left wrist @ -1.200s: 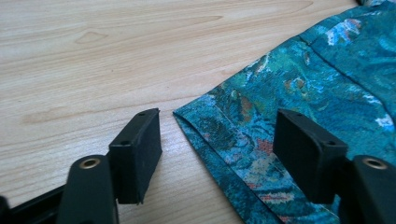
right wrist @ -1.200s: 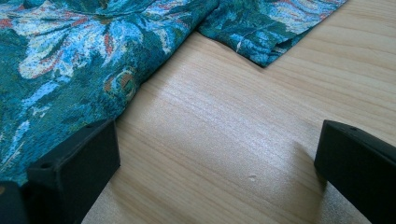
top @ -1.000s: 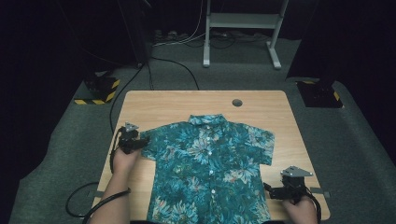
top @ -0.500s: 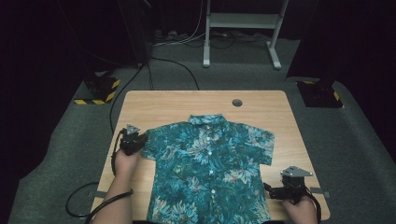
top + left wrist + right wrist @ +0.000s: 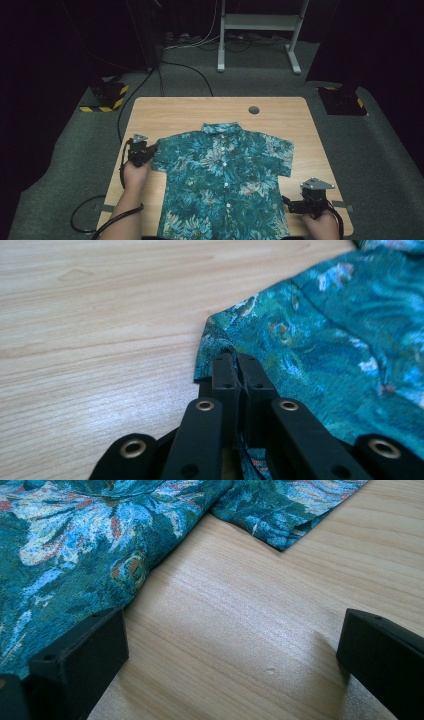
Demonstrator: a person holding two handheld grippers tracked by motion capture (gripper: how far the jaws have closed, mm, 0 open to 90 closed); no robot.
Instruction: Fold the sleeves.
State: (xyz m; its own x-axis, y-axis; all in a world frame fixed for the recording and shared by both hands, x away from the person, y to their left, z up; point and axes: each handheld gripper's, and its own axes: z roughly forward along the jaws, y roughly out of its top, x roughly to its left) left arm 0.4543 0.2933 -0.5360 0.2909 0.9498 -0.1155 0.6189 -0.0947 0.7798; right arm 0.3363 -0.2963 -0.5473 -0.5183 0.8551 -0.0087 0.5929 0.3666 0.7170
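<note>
Teal floral short-sleeved fabric shirt (image 5: 225, 185) spread flat, centre to lower frame, on pale wooden worktop (image 5: 190, 112). Left hand-held gripper (image 5: 141, 152) just closed, clamped on sleeve edge (image 5: 220, 342), mid-left. Right hand-held gripper (image 5: 311, 202) spread apart, lower right, beside hem.

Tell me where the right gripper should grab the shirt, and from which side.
Take the shirt at its side edge near the bottom hem, coming in low from the table's right edge. The cloth lies flat there, its edge is free, and the open right gripper sits just beside it.
</note>
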